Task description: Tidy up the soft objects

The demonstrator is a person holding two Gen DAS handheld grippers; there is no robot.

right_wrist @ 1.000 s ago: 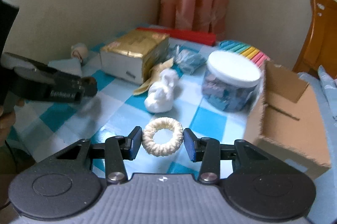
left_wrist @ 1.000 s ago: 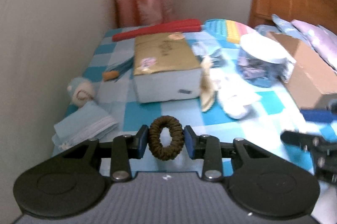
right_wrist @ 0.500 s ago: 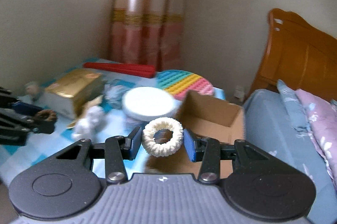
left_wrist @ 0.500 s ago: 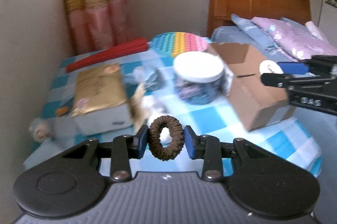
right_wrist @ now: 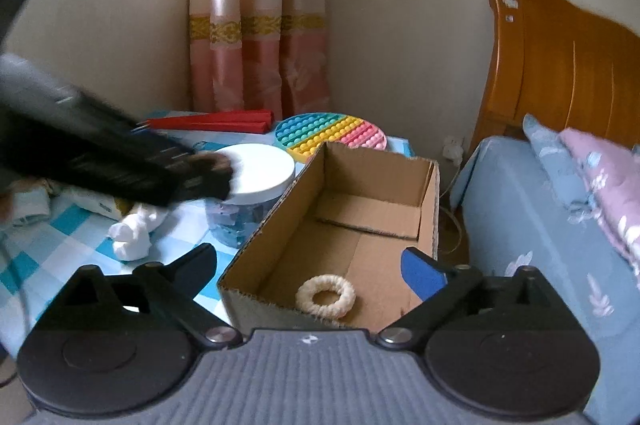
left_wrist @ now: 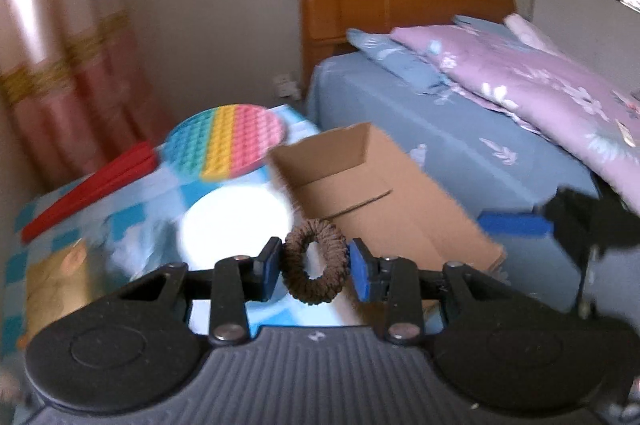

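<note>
The cream hair tie (right_wrist: 325,295), pinched a moment ago, now lies on the floor of the cardboard box (right_wrist: 280,221) beneath the wide-open right gripper (right_wrist: 316,267), while the left gripper (left_wrist: 314,267), clamped on the brown hair tie (left_wrist: 314,262), approaches, likely next.

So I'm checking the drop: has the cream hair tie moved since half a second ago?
Yes. The cream hair tie has left the right gripper, whose jaws now stand open, and lies on the floor of the cardboard box, near its front wall.
</note>
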